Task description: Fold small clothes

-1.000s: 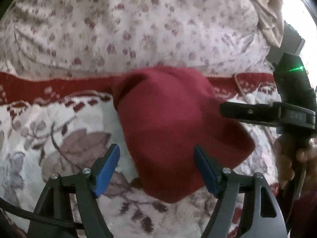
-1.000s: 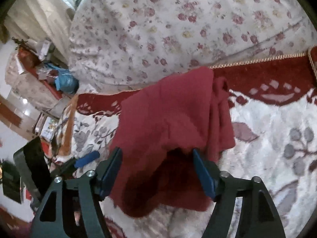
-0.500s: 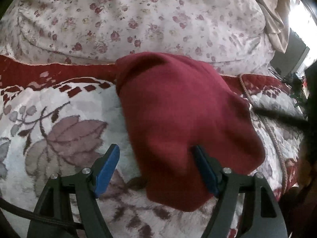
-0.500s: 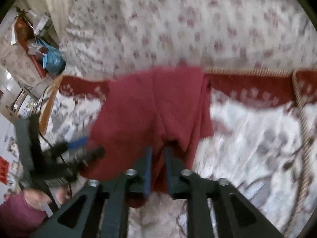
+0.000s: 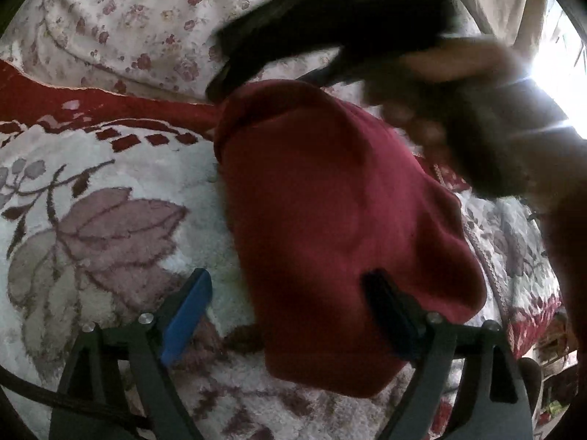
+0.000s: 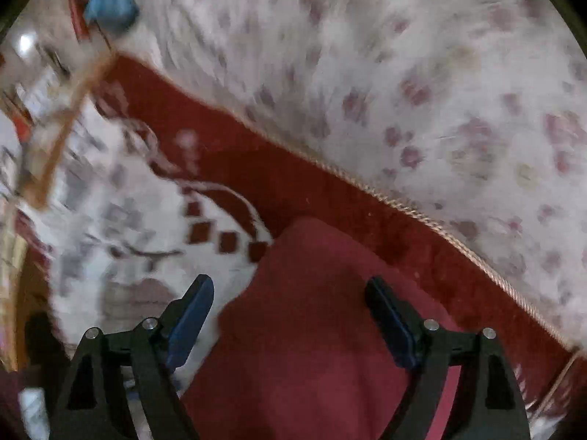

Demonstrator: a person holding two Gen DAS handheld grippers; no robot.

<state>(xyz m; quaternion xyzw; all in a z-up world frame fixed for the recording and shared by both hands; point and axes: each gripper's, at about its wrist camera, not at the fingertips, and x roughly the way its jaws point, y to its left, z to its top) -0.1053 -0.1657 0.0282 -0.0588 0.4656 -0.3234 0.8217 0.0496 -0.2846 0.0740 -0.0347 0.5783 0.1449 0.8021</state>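
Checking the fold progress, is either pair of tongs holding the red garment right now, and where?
Neither. The left tongs and right tongs are both spread open over the red garment, gripping nothing.

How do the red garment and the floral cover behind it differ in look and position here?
The red garment is plain dark red; the floral cover is pale with small rose prints. The garment lies flat on the patterned rug; the cover bulges behind the rug's red border. Both are soft fabric.
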